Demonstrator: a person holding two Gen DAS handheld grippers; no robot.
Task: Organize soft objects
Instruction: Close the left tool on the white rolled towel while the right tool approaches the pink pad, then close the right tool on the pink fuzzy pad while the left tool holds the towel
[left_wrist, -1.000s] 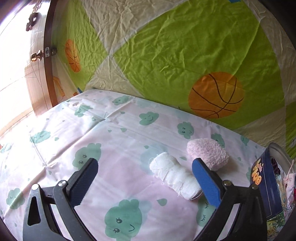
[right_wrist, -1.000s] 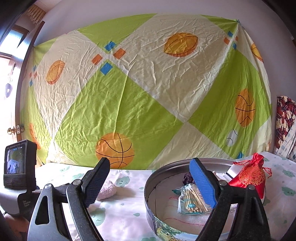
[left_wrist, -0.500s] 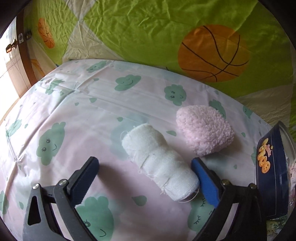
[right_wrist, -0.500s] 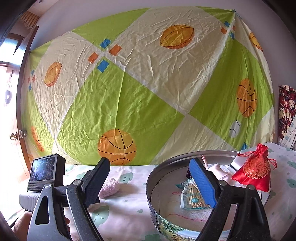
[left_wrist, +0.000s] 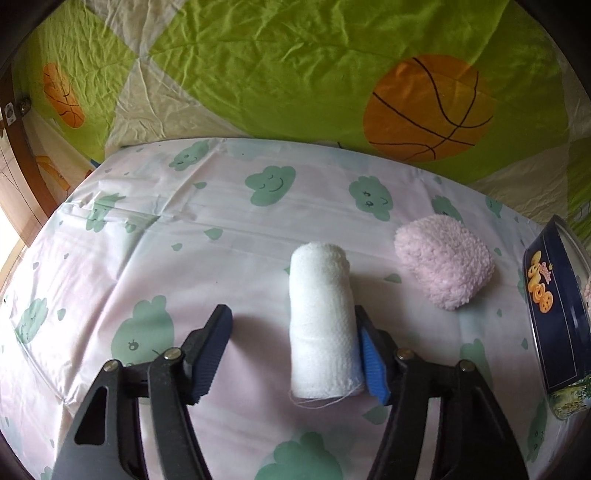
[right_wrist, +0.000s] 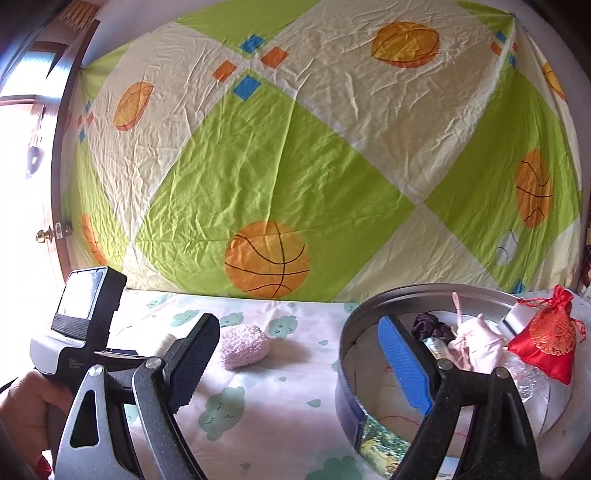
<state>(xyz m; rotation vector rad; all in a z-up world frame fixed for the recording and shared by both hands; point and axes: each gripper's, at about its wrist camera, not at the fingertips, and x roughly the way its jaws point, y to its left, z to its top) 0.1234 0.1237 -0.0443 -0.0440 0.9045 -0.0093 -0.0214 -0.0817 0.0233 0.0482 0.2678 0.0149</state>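
Observation:
A white rolled cloth (left_wrist: 321, 325) lies on the cloud-print sheet, lengthwise between the jaws of my left gripper (left_wrist: 290, 317). The jaws are closing; the right-hand pad (left_wrist: 373, 365) touches the roll's side, while the left-hand one still stands apart from it. A fluffy pink pad (left_wrist: 443, 264) rests just right of the roll, also seen as the pink pad (right_wrist: 243, 345) in the right wrist view. My right gripper (right_wrist: 298, 325) hovers open and empty at the near edge of the round tin (right_wrist: 347, 354), holding nothing.
The tin (left_wrist: 554, 332) holds a red pouch (right_wrist: 546, 343), a pale pink cloth item (right_wrist: 476, 347) and a dark fabric piece (right_wrist: 428, 325). A green and cream sheet (right_wrist: 295, 155) hangs behind. A hand (right_wrist: 29, 398) holds the left gripper's body (right_wrist: 85, 317). A door stands at far left.
My left gripper came down and forward over the white roll and turned in line with it, and its jaws narrowed around it. The right gripper swung slightly toward the tin, jaws unchanged.

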